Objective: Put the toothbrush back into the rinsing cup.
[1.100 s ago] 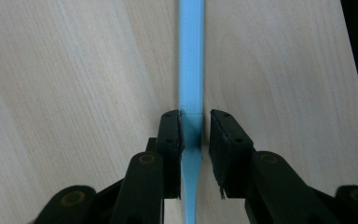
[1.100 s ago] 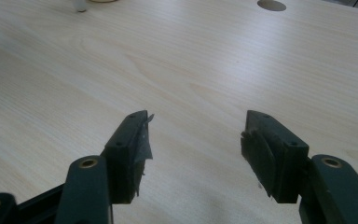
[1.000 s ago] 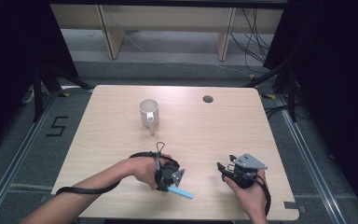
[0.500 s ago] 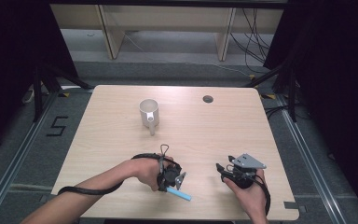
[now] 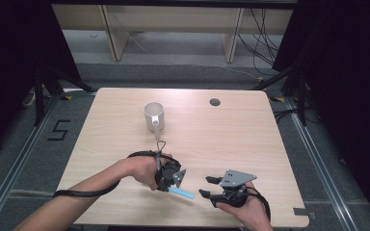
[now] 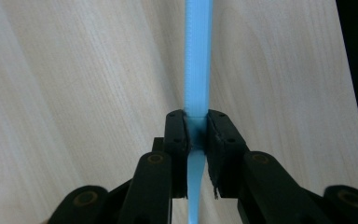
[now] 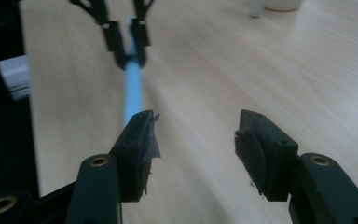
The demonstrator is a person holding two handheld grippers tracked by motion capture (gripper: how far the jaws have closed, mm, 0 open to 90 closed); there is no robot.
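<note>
- Left gripper view: left gripper (image 6: 196, 135) clamps a thin blue plastic strip (image 6: 198, 56), near its end. It looks light, stiff, slightly ridged; take its free end.
- Strip lies well short of the white mug (image 5: 153, 116), towards the person.
- Right gripper (image 5: 211, 186) has closed slightly and shifted towards the strip, nothing between its wide jaws.

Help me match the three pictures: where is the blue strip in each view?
High view: the blue strip lies low at centre, sticking out of the left gripper.
Left gripper view: it runs up the middle, clamped between the jaws.
Right gripper view: upper left.
Shared landmark: the white mug, top right in the right gripper view.
</note>
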